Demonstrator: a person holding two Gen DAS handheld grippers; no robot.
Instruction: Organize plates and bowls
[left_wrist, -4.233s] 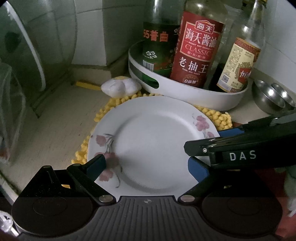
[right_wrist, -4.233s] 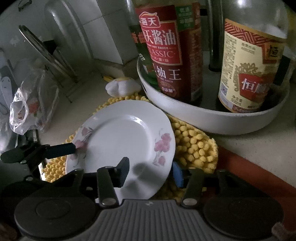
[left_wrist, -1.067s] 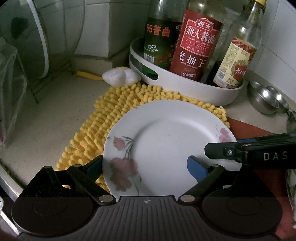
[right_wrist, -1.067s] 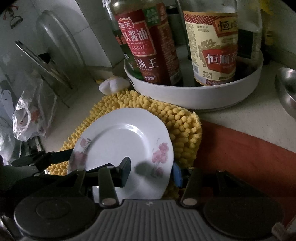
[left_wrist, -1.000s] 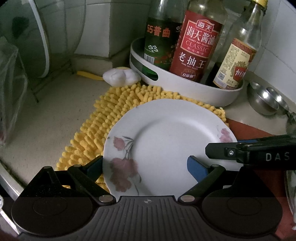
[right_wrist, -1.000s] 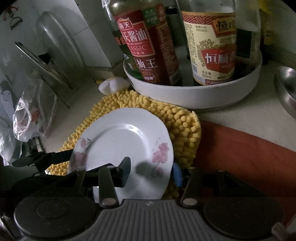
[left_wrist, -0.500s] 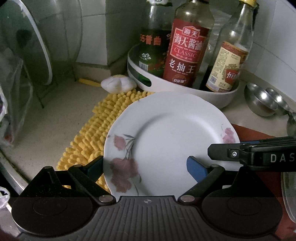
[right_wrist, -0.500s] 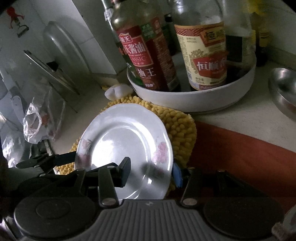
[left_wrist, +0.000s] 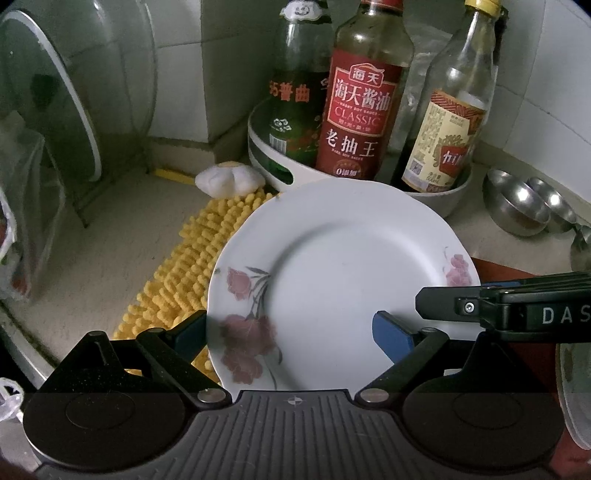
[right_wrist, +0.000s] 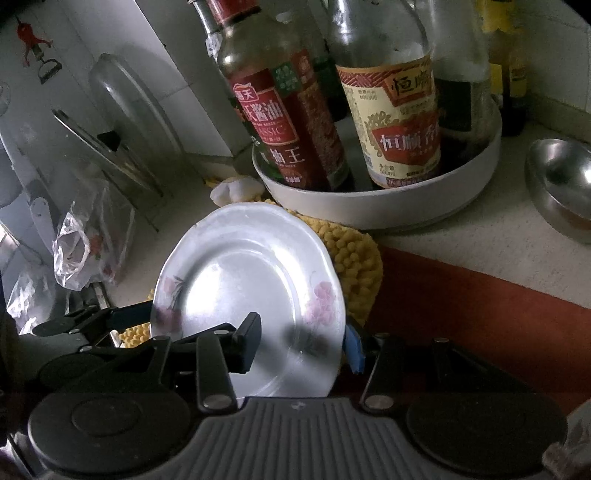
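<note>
A white plate (left_wrist: 332, 277) with pink flowers is raised off the yellow mat (left_wrist: 192, 266), its far edge tilted up. My left gripper (left_wrist: 288, 328) grips its near left part, one finger under the rim and the blue pad on the plate's face. My right gripper (right_wrist: 303, 338) is shut on the right rim of the plate (right_wrist: 240, 280), black finger on top and blue pad behind the edge. Its finger (left_wrist: 443, 308) also shows in the left wrist view, lying over the rim by a flower.
A white tray (left_wrist: 436, 199) of sauce bottles stands just behind the plate. Steel bowls (left_wrist: 517, 206) lie to the right, and a glass lid (left_wrist: 74, 92) leans in a rack at left. A plastic bag (right_wrist: 85, 243) sits left, a red cloth (right_wrist: 480, 306) right.
The plate's far edge has lifted off the mat and the plate has tipped up steeper, now covering the tray's front rim. Both grippers keep the same hold on it.
</note>
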